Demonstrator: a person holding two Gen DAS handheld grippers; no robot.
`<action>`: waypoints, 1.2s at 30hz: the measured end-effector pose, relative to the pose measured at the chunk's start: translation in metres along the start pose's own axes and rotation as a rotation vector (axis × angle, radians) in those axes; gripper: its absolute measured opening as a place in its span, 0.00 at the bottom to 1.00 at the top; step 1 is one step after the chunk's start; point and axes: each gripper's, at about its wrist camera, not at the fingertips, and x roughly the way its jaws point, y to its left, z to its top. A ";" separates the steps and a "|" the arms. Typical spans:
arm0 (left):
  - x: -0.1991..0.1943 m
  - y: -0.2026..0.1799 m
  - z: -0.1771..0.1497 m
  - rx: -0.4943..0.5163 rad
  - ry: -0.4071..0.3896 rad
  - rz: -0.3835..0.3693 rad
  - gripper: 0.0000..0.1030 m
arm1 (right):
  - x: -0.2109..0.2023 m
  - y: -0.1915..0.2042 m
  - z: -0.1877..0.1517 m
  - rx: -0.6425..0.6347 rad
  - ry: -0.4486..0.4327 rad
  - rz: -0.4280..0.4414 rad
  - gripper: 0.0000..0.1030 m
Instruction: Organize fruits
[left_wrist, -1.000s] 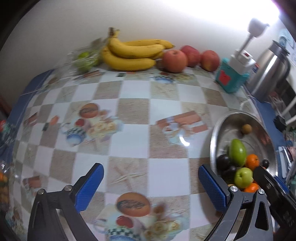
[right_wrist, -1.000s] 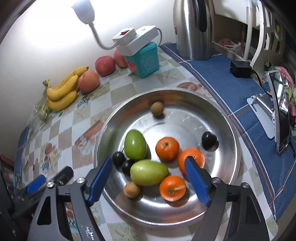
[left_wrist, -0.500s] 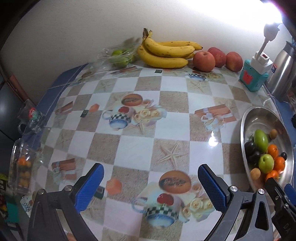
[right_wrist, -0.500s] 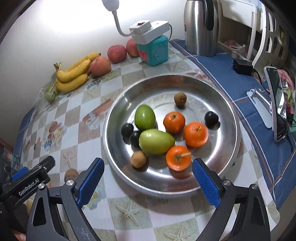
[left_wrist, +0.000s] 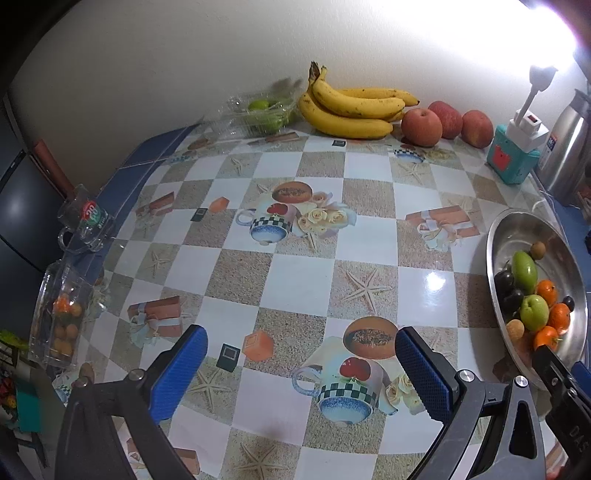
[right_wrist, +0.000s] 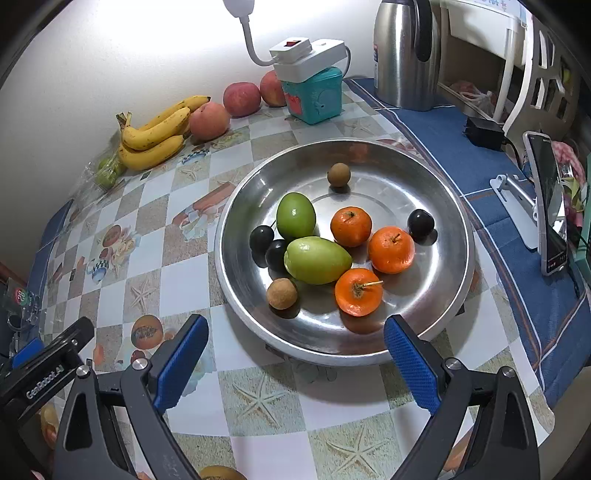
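Observation:
A steel bowl (right_wrist: 436, 184) holds two green fruits (right_wrist: 317, 254), three oranges (right_wrist: 390, 249), dark round fruits (right_wrist: 420, 221) and two small brown fruits (right_wrist: 282, 293). The bowl also shows at the right of the left wrist view (left_wrist: 517, 221). Bananas (left_wrist: 351, 109) and three apples (left_wrist: 421, 126) lie along the back wall. My right gripper (right_wrist: 295, 360) is open and empty, just short of the bowl's near rim. My left gripper (left_wrist: 301, 373) is open and empty above the patterned tablecloth, left of the bowl.
A clear box of green fruit (left_wrist: 264, 112) lies left of the bananas. A teal box with a power strip (right_wrist: 314, 94) and a steel kettle (right_wrist: 404, 55) stand at the back. A glass mug (left_wrist: 85, 225) and a clear box of small oranges (left_wrist: 61, 317) sit at the table's left edge. A phone on a stand (right_wrist: 550, 206) is at the right.
Both grippers have pulled back from the table's far side and risen, so more of the table and the whole bowl show. Both stay open and empty.

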 end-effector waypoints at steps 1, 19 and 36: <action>-0.001 0.000 0.000 0.002 -0.002 -0.003 1.00 | 0.000 0.000 0.000 -0.001 0.003 -0.002 0.93; 0.005 -0.001 -0.002 0.031 0.076 0.013 1.00 | 0.002 0.005 -0.001 -0.020 0.026 0.000 0.93; 0.008 0.002 -0.002 0.015 0.107 -0.005 1.00 | 0.006 0.009 -0.003 -0.027 0.046 -0.001 0.93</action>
